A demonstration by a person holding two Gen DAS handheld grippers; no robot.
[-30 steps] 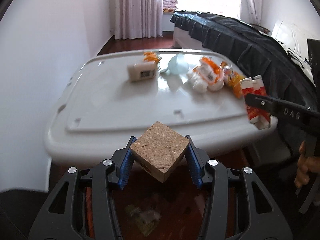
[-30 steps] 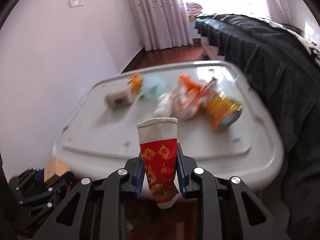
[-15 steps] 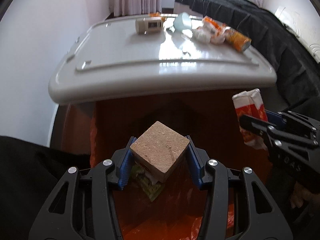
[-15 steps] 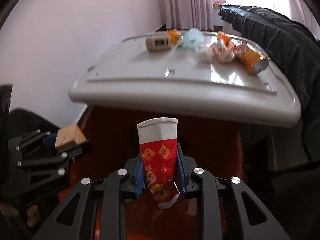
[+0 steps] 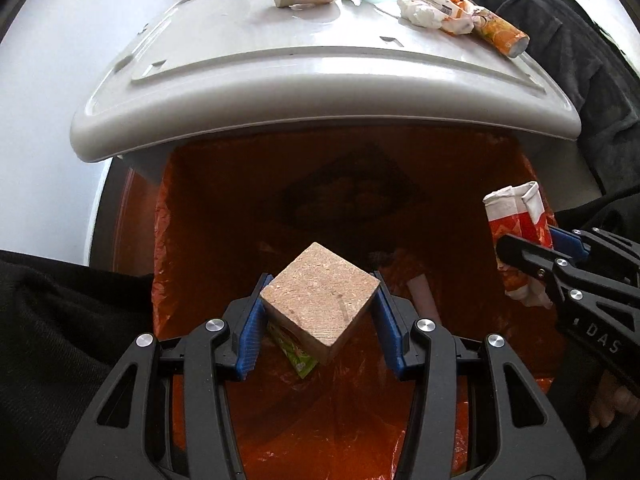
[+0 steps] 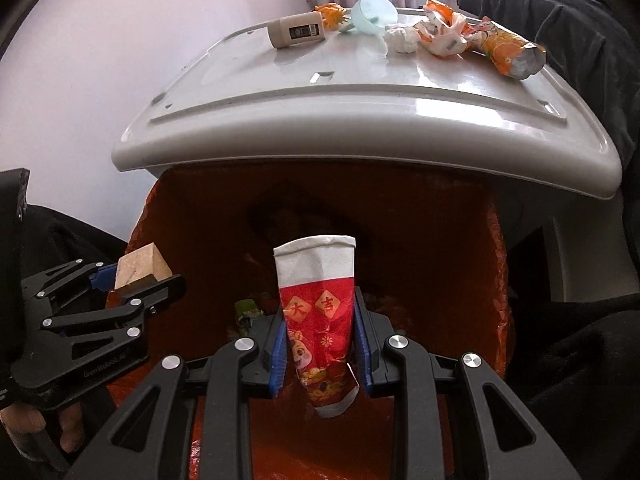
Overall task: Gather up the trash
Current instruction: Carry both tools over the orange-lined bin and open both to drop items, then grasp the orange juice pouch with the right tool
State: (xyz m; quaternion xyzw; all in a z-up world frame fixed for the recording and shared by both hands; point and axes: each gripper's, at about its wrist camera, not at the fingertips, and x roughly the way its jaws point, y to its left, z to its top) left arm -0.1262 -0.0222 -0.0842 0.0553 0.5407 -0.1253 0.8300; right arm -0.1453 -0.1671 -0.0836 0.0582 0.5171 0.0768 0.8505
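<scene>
Drop step: your left gripper has jaws clenched on the wooden block, right gripper on the crushed red paper cup, both frame-center over the orange-lined bin. Next: release both. 6 items wait on the worktop.

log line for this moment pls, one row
left claw: shut on wood block | right claw: shut on red paper cup | both over orange-lined bin | release: not yet
</scene>
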